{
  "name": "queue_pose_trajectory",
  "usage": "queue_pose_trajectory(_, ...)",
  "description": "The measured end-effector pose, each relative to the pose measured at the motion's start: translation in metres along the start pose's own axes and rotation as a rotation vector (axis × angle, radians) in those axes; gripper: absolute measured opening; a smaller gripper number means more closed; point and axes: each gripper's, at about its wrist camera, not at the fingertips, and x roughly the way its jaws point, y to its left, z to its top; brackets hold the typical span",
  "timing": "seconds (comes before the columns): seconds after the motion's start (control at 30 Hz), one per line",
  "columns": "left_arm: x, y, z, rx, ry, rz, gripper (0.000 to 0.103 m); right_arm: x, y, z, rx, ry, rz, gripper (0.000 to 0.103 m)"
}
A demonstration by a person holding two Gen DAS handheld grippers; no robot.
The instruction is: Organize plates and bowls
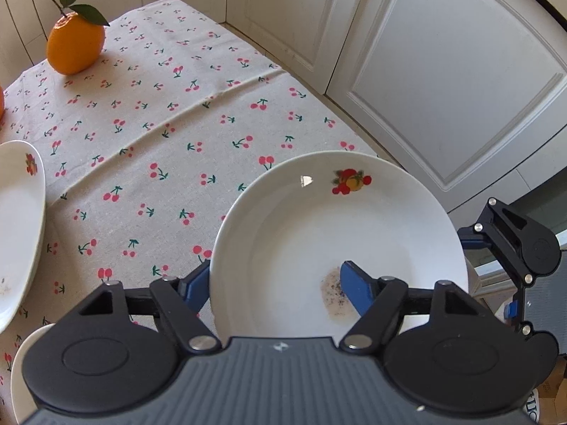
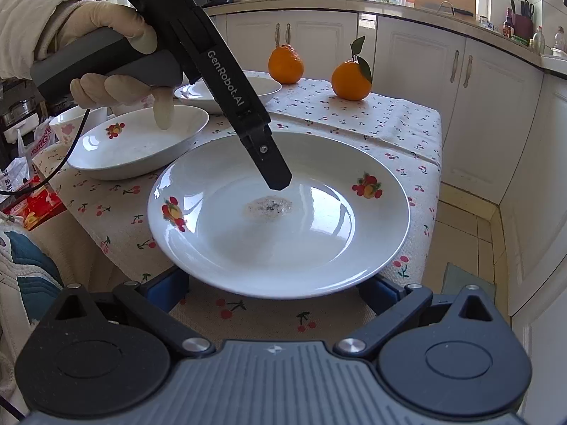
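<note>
Your deep white ceramic plate (image 2: pixel 280 212), printed with small red-and-yellow fruit motifs on its rim and marked by a greyish speckled smudge (image 2: pixel 268 207) in its well, sits over the near edge of the counter (image 2: pixel 354 117), which wears a beige cloth dotted with cherries. Your left tongs (image 1: pixel 276 285) pinch that plate's rim, one blue pad (image 1: pixel 356 292) inside the well beside the smudge and the other under the outer side. From the right wrist view, your gloved left hand (image 2: pixel 117 53) holds the tool tilted steeply down, its tip over the plate's well. Your right tongs (image 2: pixel 273 292) are spread wide below the plate's near edge, holding nothing. A second matching plate (image 2: pixel 141 141) lies just beside the first, and two oranges (image 2: pixel 351 79) stand well behind.
</note>
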Motion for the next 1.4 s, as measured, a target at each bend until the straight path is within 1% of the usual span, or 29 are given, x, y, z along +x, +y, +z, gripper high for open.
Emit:
queue_pose_trajectory(0.13, 0.004, 0.003, 0.004, 0.0, 0.031, -0.016, 0.072, 0.0, -0.001, 0.001, -0.013, 0.006, 0.001, 0.103)
queue_pose_trajectory(0.3, 0.008, 0.003, 0.008, 0.005, 0.054, -0.023, 0.072, 0.001, -0.002, 0.003, -0.019, 0.018, 0.011, 0.103)
queue_pose_trajectory(0.47, 0.009, 0.002, 0.008, 0.023, 0.06, -0.02, 0.072, 0.002, -0.002, 0.005, -0.02, 0.03, 0.009, 0.103)
queue_pose_trajectory(0.57, 0.008, 0.003, 0.008, 0.017, 0.06, -0.027, 0.072, 0.002, -0.002, 0.008, -0.021, 0.046, 0.013, 0.103)
queue_pose_trajectory(0.67, 0.007, 0.001, 0.007, 0.027, 0.049, -0.015, 0.072, 0.003, -0.003, 0.01, -0.022, 0.053, 0.017, 0.103)
queue_pose_trajectory(0.8, 0.003, 0.006, 0.011, 0.008, 0.036, -0.029, 0.072, 0.002, -0.005, 0.015, -0.042, 0.051, 0.018, 0.103)
queue_pose_trajectory(1.1, -0.009, 0.021, 0.034, -0.023, -0.045, -0.017, 0.072, 0.01, -0.026, 0.041, -0.108, 0.023, 0.004, 0.103)
queue_pose_trajectory(1.23, -0.005, 0.029, 0.046, -0.035, -0.073, -0.002, 0.072, 0.02, -0.041, 0.05, -0.112, 0.012, 0.01, 0.103)
queue_pose_trajectory(1.4, 0.006, 0.038, 0.059, -0.045, -0.081, 0.012, 0.072, 0.036, -0.054, 0.057, -0.115, 0.019, 0.008, 0.103)
